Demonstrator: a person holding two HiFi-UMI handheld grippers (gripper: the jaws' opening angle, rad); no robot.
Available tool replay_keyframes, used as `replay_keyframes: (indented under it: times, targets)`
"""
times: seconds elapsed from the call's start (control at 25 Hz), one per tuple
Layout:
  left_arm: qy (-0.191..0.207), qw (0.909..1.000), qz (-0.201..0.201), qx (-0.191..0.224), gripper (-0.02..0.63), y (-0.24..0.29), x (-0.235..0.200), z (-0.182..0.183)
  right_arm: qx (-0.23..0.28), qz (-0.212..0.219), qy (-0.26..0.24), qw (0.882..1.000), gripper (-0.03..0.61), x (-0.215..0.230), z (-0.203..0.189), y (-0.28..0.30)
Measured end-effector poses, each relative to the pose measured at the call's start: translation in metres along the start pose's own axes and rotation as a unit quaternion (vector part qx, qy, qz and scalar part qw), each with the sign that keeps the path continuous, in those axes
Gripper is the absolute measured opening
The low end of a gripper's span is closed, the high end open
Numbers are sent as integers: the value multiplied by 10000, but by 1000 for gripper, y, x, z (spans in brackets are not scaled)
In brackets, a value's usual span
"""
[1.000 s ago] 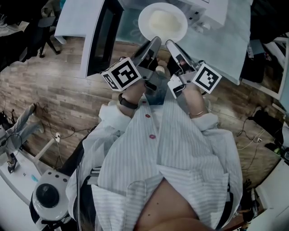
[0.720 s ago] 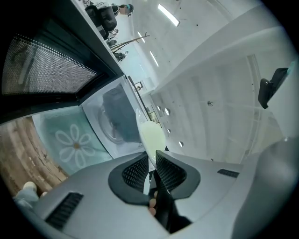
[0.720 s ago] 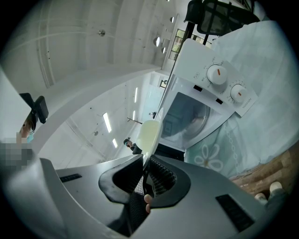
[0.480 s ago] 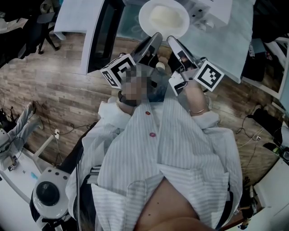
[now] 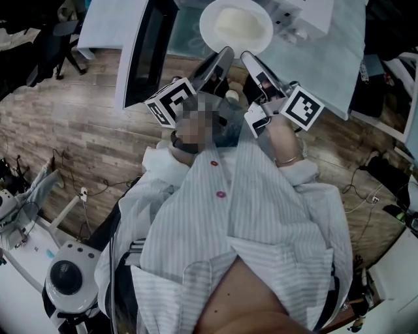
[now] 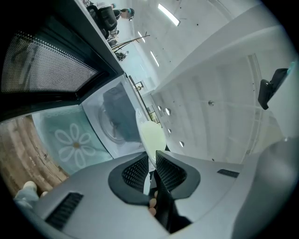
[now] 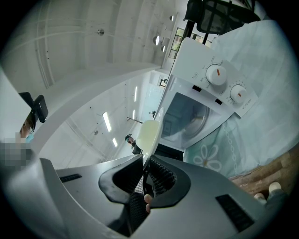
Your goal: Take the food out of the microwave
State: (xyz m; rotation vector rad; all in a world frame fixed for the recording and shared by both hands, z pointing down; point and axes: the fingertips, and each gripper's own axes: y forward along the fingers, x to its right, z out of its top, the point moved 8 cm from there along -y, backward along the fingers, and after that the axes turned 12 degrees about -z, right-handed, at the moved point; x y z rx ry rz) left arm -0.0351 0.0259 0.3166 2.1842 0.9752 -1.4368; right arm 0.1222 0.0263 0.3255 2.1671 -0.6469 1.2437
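Note:
A round white plate [image 5: 236,25] with pale food on it hangs level in front of the open white microwave [image 5: 307,16]. Both grippers grip its near rim. My left gripper [image 5: 225,55] is shut on the rim's left part and my right gripper [image 5: 248,60] on its right part. In the left gripper view the plate [image 6: 152,135] runs edge-on between the ribbed pads of the left gripper [image 6: 152,161], with the empty microwave cavity [image 6: 114,119] behind it. The right gripper view shows the plate [image 7: 148,133] pinched the same way by the right gripper [image 7: 145,161].
The microwave door [image 5: 140,52] stands swung open at the left. The microwave [image 7: 205,102], with two dials, sits on a pale teal daisy-print cloth [image 5: 326,59]. Below is wooden floor, with cables at the right and a white device [image 5: 68,280] at bottom left.

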Motion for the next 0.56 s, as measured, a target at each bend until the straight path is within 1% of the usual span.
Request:
replay_keyframes:
  times: [0.56]
  targets:
    - [30, 10000, 31, 49, 55, -2, 0, 0, -55, 35, 7, 10000, 64, 0, -1, 1]
